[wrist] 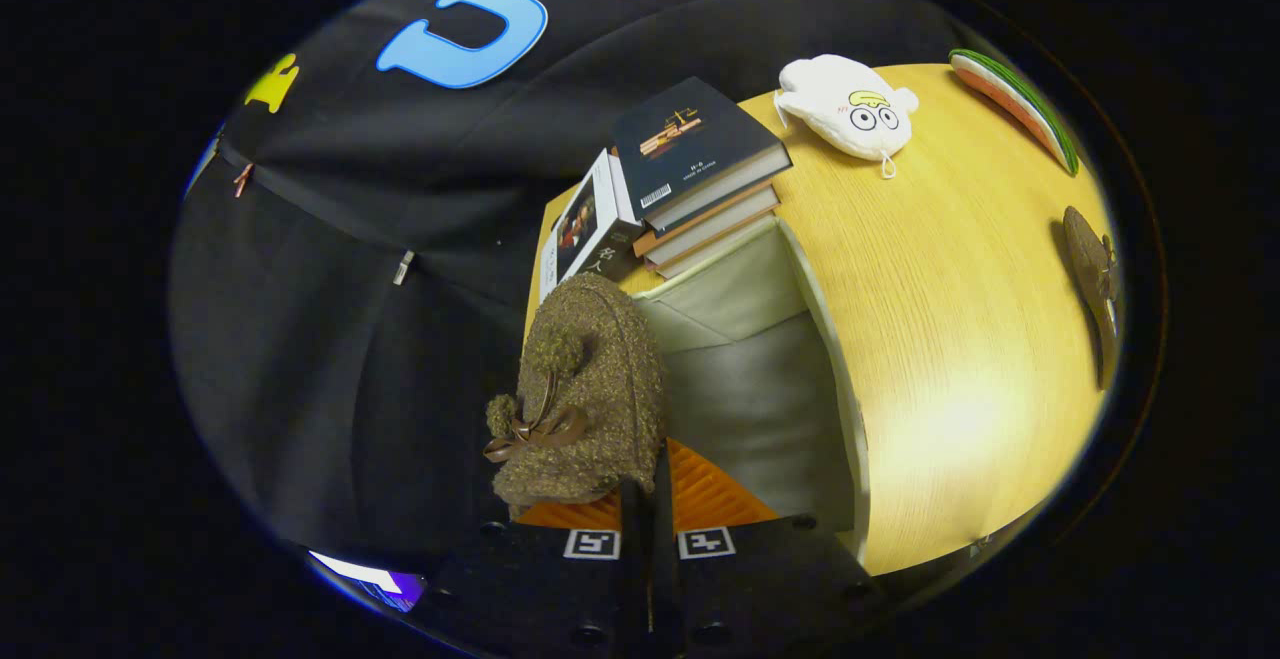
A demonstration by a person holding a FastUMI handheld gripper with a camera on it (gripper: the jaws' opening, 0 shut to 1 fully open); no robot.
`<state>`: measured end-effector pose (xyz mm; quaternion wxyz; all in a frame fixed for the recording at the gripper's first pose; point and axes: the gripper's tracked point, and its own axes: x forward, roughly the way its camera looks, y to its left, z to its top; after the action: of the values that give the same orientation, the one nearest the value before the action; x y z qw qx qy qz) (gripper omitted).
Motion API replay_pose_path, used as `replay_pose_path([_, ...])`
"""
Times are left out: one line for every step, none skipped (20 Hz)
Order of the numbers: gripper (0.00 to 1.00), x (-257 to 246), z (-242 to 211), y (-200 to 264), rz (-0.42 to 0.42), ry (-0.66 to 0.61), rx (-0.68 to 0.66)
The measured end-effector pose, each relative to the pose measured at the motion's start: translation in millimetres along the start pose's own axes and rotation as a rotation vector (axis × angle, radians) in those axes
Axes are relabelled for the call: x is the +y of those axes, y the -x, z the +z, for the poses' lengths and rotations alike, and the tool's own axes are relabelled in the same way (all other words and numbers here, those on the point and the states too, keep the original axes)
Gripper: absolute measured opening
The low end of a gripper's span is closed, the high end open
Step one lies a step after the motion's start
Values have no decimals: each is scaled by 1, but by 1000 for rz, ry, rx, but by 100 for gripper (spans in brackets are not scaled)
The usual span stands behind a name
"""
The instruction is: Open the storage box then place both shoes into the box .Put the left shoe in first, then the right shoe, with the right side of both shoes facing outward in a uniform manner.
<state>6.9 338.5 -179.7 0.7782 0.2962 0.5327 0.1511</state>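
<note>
A brown fuzzy shoe (585, 389) with a brown bow and pompoms hangs just ahead of my fingers, tipped on its side. My gripper (648, 491) is shut on its rim, the two fingers almost touching. The shoe hovers at one side of the open storage box (828, 339), whose pale grey inside (750, 389) shows beside it. A second brown shoe (1092, 284) lies on the wooden table (950, 319), well beyond the box's far wall.
A stack of books (700, 179) sits right behind the box, with another book (585, 229) leaning beside it. A white plush toy (850, 114) and a watermelon-slice toy (1015, 104) lie farther back on the table. The black booth cloth hangs beside the table.
</note>
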Motion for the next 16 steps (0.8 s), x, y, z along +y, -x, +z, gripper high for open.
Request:
replay_pose_path([7,1,0,-3,-3,3,1])
replay_pose_path([10,2,1,-7,-5,0,-1])
replay_pose_path([13,0,-1,-12,-15,-1,8])
replay_pose_path([18,2,-4,-17,-14,0,24])
replay_pose_path([21,4,-13,-21,-9,10,57])
replay_pose_path([40,5,-21,-26,-4,31,83])
replay_pose_path([59,6,-24,-23,-3,61,91])
replay_pose_path([79,9,-26,-19,7,87,94])
replay_pose_path([98,17,-33,-19,47,97,90])
replay_pose_path([98,26,-33,-12,81,96,90])
replay_pose_path([98,30,-35,-7,103,88,100])
replay_pose_path([98,34,-35,0,122,75,110])
replay_pose_path([98,38,-32,9,144,65,104])
replay_pose_path([98,39,-26,18,155,68,84])
replay_pose_path([98,37,-21,28,160,81,66])
replay_pose_path([98,34,-13,39,164,100,40])
